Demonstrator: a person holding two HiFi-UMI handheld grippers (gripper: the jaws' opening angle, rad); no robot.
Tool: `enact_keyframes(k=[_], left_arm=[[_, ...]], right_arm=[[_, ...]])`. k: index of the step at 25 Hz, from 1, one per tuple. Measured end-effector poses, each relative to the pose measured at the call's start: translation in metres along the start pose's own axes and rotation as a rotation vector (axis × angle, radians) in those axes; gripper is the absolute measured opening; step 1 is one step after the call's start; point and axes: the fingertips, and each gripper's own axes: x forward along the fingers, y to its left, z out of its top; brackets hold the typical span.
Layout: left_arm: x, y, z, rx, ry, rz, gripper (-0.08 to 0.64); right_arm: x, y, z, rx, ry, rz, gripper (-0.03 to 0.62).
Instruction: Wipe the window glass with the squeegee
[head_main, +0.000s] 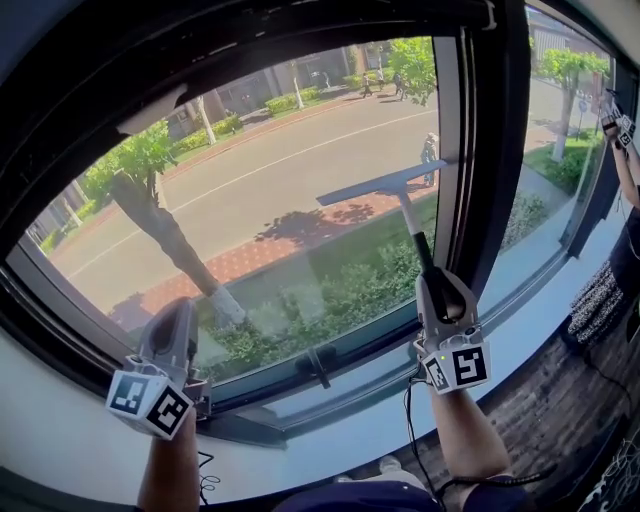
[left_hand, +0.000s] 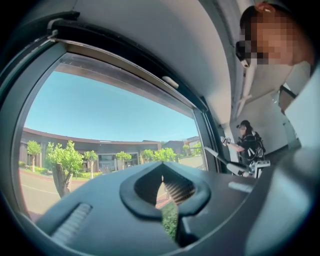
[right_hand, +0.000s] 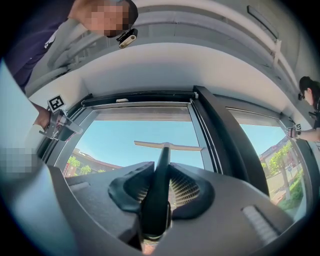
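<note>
The right gripper (head_main: 430, 275) clamps the squeegee (head_main: 385, 183) by its handle, blade at the window glass (head_main: 250, 190). The left gripper (head_main: 180, 312) has its jaws together, holding nothing.

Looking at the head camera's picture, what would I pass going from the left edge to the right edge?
left gripper → window handle → right gripper, fingers shut on the squeegee → dark window post → another person

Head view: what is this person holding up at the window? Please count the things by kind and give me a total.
Grippers: 2, the left gripper with its fingers shut on nothing, and the right gripper with its fingers shut on the handle.
Squeegees: 1, the squeegee, its blade up against the glass.
Total: 3
</note>
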Motion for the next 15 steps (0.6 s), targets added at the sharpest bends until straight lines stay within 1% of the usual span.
enact_keyframes(k=[15], left_arm=[[-0.005,-0.006,-0.018,-0.031,0.028,0.015,0.005]], right_arm=[[-0.020,0.000,-0.023,-0.008,0.057,0.015,0.101]])
